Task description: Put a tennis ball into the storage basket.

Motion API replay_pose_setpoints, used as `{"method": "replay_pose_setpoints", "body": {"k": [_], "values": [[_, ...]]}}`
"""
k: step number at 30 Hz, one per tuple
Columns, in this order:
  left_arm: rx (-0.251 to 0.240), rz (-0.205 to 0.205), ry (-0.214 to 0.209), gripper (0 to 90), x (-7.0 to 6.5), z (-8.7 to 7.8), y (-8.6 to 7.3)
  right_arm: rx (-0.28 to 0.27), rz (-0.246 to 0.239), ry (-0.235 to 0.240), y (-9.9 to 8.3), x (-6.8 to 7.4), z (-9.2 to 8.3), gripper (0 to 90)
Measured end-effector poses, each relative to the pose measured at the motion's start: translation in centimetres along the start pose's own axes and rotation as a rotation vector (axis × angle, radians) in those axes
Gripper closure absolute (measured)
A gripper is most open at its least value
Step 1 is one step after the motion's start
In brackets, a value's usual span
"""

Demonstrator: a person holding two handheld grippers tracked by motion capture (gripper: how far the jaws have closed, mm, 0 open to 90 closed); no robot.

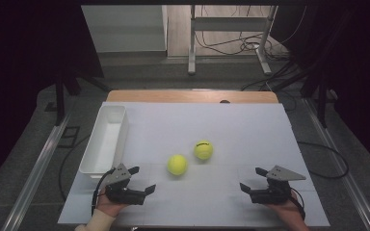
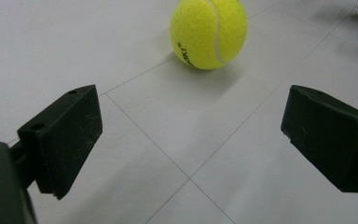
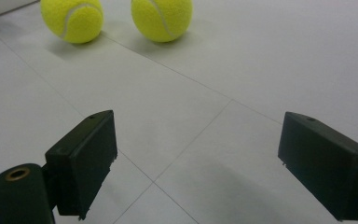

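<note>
Yellow tennis balls, nearer ball (image 1: 177, 164) and farther ball (image 1: 203, 149), rest apart on the white table (image 1: 250, 139) beside the tray (image 1: 107, 138); the left gripper (image 1: 141, 179), jaws spread and empty, lies nearer than the equally spread right gripper (image 1: 252, 179).

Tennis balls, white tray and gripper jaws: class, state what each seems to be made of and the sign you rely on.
Tennis balls: fuzzy yellow felt with a pale curved seam, probably over rubber.
White tray: likely moulded plastic, smooth with thin walls and rounded corners.
Jaws of the left hand-held gripper: matte black, faintly scratched blocks, probably hard plastic; metal cannot be ruled out.
</note>
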State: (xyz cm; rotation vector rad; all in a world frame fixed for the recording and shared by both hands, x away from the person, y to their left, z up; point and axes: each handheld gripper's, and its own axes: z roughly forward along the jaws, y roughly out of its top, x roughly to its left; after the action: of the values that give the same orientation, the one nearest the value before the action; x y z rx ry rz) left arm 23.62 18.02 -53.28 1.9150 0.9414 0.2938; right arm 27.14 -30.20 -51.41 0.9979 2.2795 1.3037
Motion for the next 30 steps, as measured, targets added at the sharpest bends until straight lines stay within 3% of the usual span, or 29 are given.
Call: {"method": "replay_pose_setpoints", "body": {"k": [19,30], "values": [[0.005,0.015,0.01,6.0,-0.5,0.3,0.1,-0.008,0.007,0.004,-0.1,0.2,-0.3,12.1],[0.004,0.033,0.024,5.7,-1.9,0.6,0.9,-0.006,0.017,0.013,-0.1,0.2,-0.4,12.2]]}}
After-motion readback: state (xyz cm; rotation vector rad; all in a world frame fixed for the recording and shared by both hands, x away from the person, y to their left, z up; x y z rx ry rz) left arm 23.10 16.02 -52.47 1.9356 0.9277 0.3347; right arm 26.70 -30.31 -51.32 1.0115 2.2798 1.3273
